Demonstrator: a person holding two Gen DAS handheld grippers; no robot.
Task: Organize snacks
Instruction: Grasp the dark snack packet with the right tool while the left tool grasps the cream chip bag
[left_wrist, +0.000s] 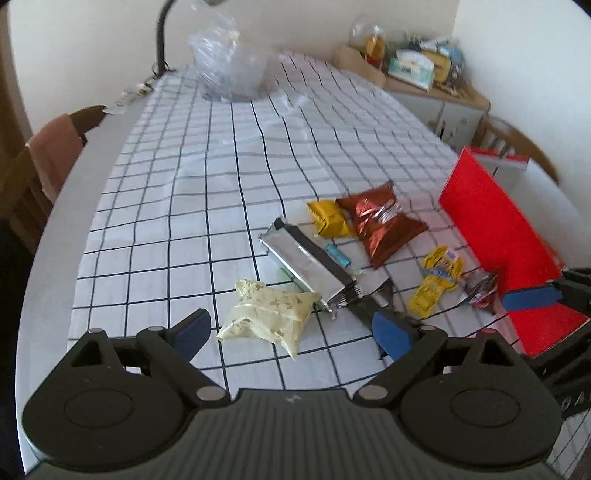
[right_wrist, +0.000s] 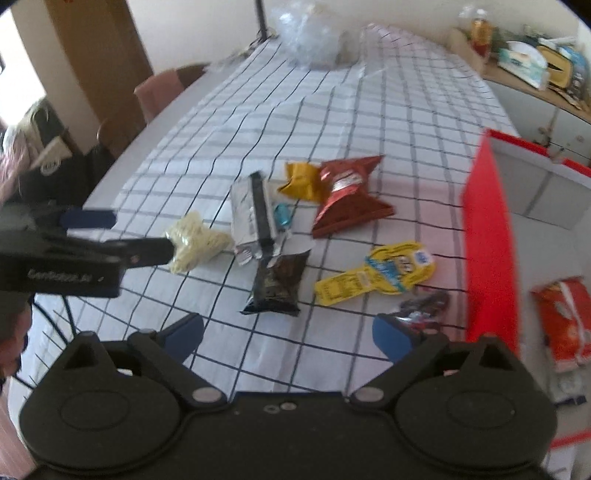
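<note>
Several snack packs lie on the checked tablecloth (left_wrist: 221, 184): a pale cream pack (left_wrist: 267, 317), a silver pack (left_wrist: 303, 260), a gold pack (left_wrist: 328, 218), a red-brown chip bag (left_wrist: 380, 225), a yellow pack (left_wrist: 437, 286) and a black pack (right_wrist: 277, 282). A red box (left_wrist: 506, 240) stands at the right; an orange pack (right_wrist: 565, 325) lies inside it. My left gripper (left_wrist: 291, 332) is open, its jaws either side of the cream pack (right_wrist: 195, 242). My right gripper (right_wrist: 288, 334) is open just short of the black pack, with a small dark red pack (right_wrist: 424, 306) by its right finger.
A crumpled clear plastic bag (left_wrist: 231, 64) sits at the table's far end beside a black lamp stem (left_wrist: 160, 40). A side cabinet (left_wrist: 436, 99) with clutter stands at the far right. Wooden chairs (left_wrist: 55, 155) stand along the left edge.
</note>
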